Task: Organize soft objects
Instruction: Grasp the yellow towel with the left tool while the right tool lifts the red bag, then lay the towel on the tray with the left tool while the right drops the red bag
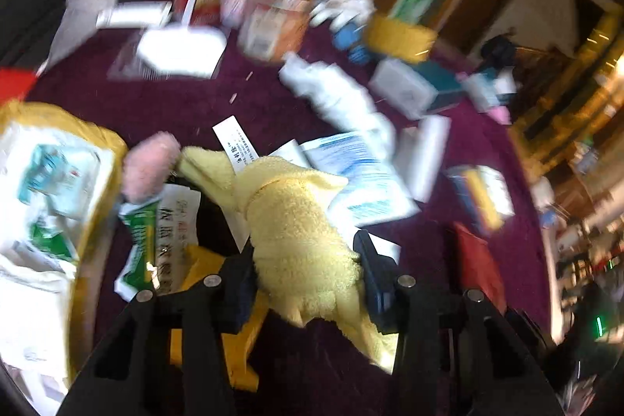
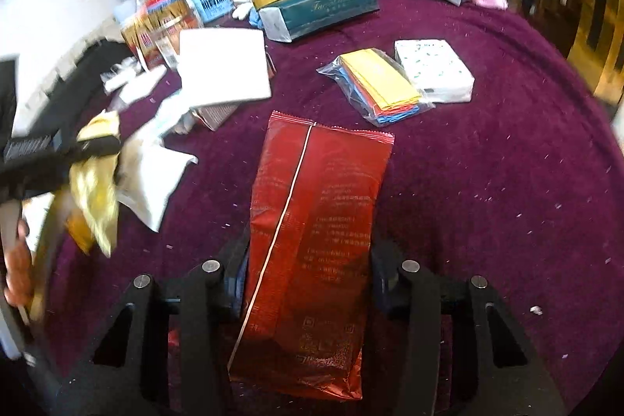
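Mid-sort, the left gripper (image 1: 304, 283) clamps a yellow towel (image 1: 300, 232), the right gripper (image 2: 308, 283) a red pack (image 2: 316, 240); both probably need carrying to their pile.

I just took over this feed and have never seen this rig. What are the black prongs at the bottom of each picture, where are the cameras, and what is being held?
There is no robot arm. A person carries a hand-held gripper in each hand, and a fisheye camera on each looks forward along its two black fingers, so the prongs are the fingers themselves.

In the left wrist view, which is blurred, the left hand-held gripper has its pads pressed on a yellow fluffy cloth. In the right wrist view, the right hand-held gripper is closed on a red foil packet.

Both work over a table with a purple cloth. On it lie a teal tissue pack, a bag of coloured sheets, a white patterned tissue pack and papers.
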The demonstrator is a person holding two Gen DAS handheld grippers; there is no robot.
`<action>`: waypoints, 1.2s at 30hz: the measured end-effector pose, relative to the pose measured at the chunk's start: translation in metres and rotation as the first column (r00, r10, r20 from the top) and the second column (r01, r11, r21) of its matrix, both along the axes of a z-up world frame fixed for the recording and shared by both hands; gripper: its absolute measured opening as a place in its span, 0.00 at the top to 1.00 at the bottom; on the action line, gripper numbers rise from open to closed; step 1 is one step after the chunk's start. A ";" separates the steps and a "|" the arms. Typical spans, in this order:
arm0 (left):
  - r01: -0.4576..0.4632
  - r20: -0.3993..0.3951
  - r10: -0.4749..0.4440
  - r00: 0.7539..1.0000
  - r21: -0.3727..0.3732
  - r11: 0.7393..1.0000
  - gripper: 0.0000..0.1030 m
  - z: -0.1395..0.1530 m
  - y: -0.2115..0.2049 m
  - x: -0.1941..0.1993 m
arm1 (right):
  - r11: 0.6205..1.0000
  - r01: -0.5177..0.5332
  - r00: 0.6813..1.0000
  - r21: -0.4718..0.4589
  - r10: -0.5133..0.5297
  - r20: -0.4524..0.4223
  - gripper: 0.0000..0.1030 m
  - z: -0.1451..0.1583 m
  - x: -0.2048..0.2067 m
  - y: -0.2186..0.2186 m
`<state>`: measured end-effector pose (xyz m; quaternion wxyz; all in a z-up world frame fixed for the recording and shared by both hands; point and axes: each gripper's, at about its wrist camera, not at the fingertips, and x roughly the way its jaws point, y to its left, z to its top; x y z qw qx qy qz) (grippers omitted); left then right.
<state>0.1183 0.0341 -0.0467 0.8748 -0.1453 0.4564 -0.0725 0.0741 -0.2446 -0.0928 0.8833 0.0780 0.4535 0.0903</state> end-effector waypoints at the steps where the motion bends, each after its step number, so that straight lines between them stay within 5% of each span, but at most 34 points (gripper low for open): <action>1: 0.021 0.040 -0.021 0.999 0.014 1.000 0.56 0.011 0.000 -0.011 | 0.999 -0.001 1.000 0.051 0.001 -0.004 0.54 0.000 0.000 -0.005; 5: 0.065 0.148 -0.077 0.986 0.083 0.994 0.55 0.045 0.017 -0.061 | 0.959 -0.032 0.999 0.281 0.034 -0.002 0.54 0.003 -0.001 -0.017; 13: -0.022 0.171 0.008 0.985 0.080 0.997 0.55 0.059 0.119 -0.122 | 0.879 -0.156 0.988 0.450 0.138 0.072 0.54 0.035 -0.010 0.041; 17: -0.085 0.171 0.068 0.983 0.097 0.992 0.55 0.058 0.157 -0.129 | 0.852 -0.286 0.958 0.438 0.267 0.106 0.53 0.059 -0.003 0.121; 24: -0.054 0.094 0.046 0.995 0.090 0.994 0.54 0.036 0.192 -0.121 | 0.793 -0.448 0.888 0.413 0.449 0.100 0.53 0.075 0.022 0.278; 28: -0.027 0.100 0.018 0.995 0.086 0.996 0.53 0.033 0.201 -0.114 | 0.817 -0.465 0.878 0.341 0.476 0.058 0.48 0.066 0.036 0.341; 32: 0.021 0.097 -0.031 0.995 0.099 0.995 0.52 0.030 0.206 -0.106 | 0.836 -0.485 0.868 0.258 0.496 0.025 0.48 0.051 0.047 0.372; 36: 0.009 0.093 -0.019 0.996 0.100 0.995 0.52 0.026 0.210 -0.102 | 0.806 -0.476 0.876 0.351 0.470 0.107 0.47 0.053 0.046 0.337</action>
